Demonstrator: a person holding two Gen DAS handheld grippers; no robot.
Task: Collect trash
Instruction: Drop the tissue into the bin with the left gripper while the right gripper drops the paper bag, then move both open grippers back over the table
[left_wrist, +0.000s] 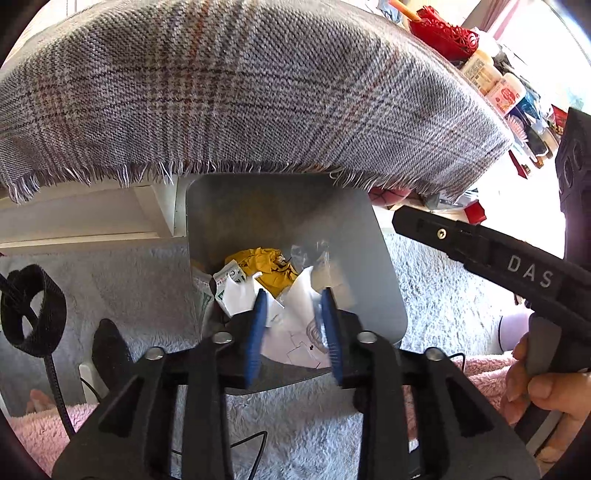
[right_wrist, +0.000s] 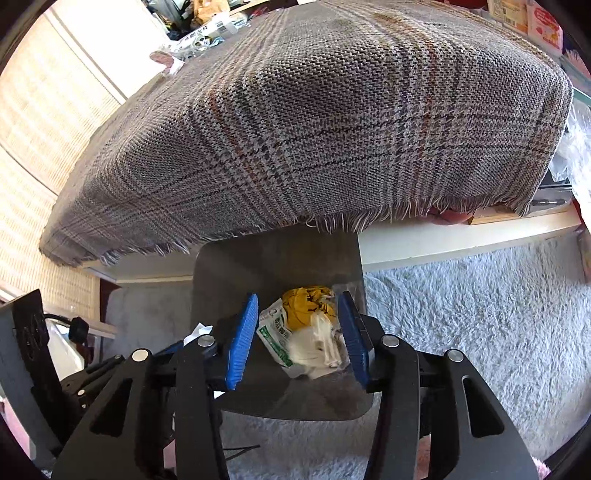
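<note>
A grey bin (left_wrist: 280, 210) stands on the rug under the table's edge. In it lie a crumpled yellow wrapper (left_wrist: 266, 266), a green-and-white packet (left_wrist: 231, 277) and clear plastic. My left gripper (left_wrist: 293, 295) hangs over the bin's mouth with its blue pads apart. A white printed paper (left_wrist: 295, 332) lies loose between and below them. In the right wrist view my right gripper (right_wrist: 299, 295) is also open over the bin (right_wrist: 277, 258). Below it I see the yellow wrapper (right_wrist: 303, 304), the packet (right_wrist: 275, 332) and a white plastic piece (right_wrist: 321, 343). Neither gripper holds anything.
A plaid fringed cloth (left_wrist: 240, 92) covers the low table above the bin. A fluffy grey rug (right_wrist: 480, 314) surrounds the bin. Bottles and jars (left_wrist: 498, 85) crowd the far right. A hand (left_wrist: 546, 391) grips the other tool's handle at right. A black strap loop (left_wrist: 33, 306) hangs at left.
</note>
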